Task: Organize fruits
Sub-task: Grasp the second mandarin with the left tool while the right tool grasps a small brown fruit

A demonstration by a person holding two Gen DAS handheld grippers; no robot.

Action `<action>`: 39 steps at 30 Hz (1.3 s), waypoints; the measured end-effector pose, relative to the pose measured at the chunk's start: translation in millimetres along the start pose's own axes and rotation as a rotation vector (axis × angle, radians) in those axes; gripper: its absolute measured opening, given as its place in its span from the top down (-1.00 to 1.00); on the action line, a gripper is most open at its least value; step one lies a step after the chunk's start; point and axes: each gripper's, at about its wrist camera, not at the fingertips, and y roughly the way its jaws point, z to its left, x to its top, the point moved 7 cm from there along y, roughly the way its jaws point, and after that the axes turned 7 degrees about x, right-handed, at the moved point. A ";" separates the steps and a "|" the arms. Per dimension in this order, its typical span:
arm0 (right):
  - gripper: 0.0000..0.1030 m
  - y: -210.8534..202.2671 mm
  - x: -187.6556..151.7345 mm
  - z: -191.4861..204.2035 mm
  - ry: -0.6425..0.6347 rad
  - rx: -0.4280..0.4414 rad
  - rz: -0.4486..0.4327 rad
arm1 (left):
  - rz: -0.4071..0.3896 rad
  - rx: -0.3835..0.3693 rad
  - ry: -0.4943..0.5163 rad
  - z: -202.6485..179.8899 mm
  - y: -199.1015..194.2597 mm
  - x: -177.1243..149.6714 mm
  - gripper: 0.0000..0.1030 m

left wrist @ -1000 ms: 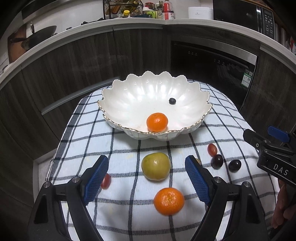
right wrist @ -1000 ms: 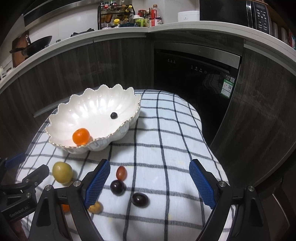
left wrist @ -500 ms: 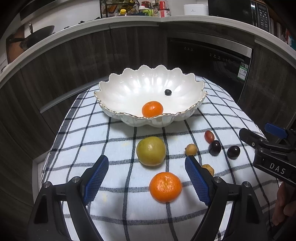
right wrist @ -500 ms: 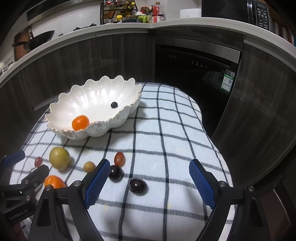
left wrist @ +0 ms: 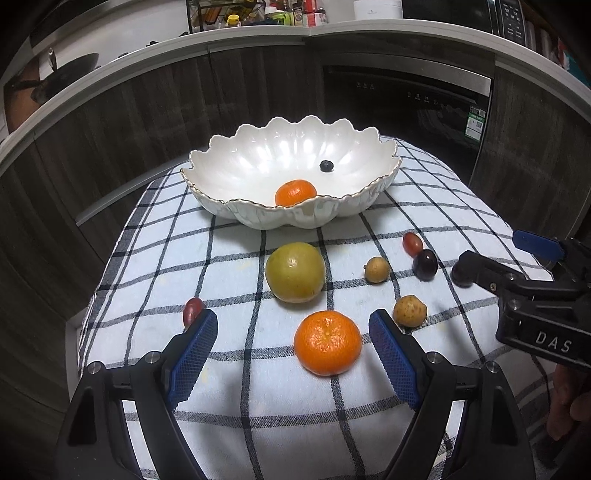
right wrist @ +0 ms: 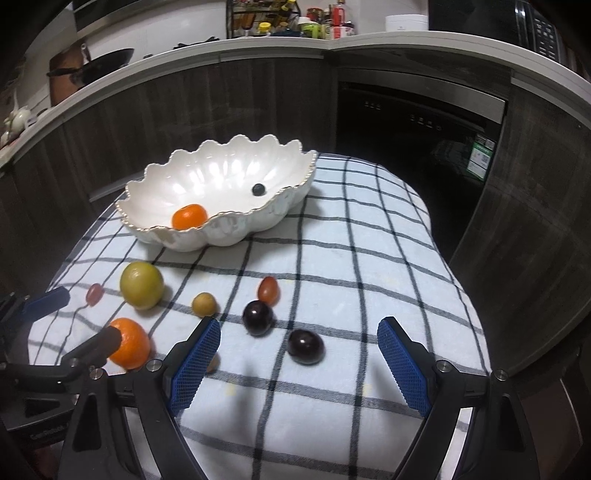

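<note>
Two grippers, both with blue-padded jaws spread wide and holding nothing, reach over a checked cloth [left wrist: 229, 398] strewn with fruit. Nearest the left gripper [left wrist: 293, 334], a loose mandarin [left wrist: 327, 343] lies on the cloth between the jaw tips, closer to the right-hand pad and touching neither. A small red grape [left wrist: 192, 308] sits just beyond the tip of the left-hand pad, and a brown longan [left wrist: 409, 311] sits just beyond the other pad. Nearest the right gripper [right wrist: 298, 330], a dark grape [right wrist: 306, 346] lies between the spread jaws, apart from both pads; a second dark grape [right wrist: 258, 317] rests a little farther out and to the left. The brown longan is largely hidden behind this gripper's left-hand pad in the right wrist view.

Mid-cloth, a large yellow-green fruit [left wrist: 295, 272] stands beyond the loose mandarin, well short of the bowl. To its right lie a second, paler longan [left wrist: 377, 270] and an oblong red grape tomato [left wrist: 412, 244], the latter touching or nearly touching the second dark grape.

Farther back, a white scalloped bowl [left wrist: 266, 218] with a gilt rim stands at the far side of the cloth. It holds a second mandarin [left wrist: 296, 192] against its near wall and a single blueberry [left wrist: 326, 165] higher on its right inner slope, the two well apart.

Behind the cloth run dark wood cabinets [left wrist: 140, 110] under a pale counter [left wrist: 369, 31], which carries a rack of bottles [left wrist: 236, 14].
</note>
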 end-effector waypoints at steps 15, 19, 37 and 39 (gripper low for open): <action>-0.33 15.6 -13.7 39.7 -0.110 0.138 0.044 | -0.014 -0.030 0.085 -17.0 5.2 -16.0 -0.45; -0.29 21.1 -16.1 42.3 -0.109 0.157 0.059 | -0.024 -0.028 0.094 -17.6 7.2 -18.0 -0.44; -0.06 45.2 -28.7 56.6 -0.130 0.204 0.131 | 0.012 -0.080 0.091 -21.9 27.1 -32.6 -0.17; -0.04 47.5 -30.2 56.8 -0.130 0.204 0.140 | 0.011 -0.080 0.086 -21.0 27.6 -32.8 -0.17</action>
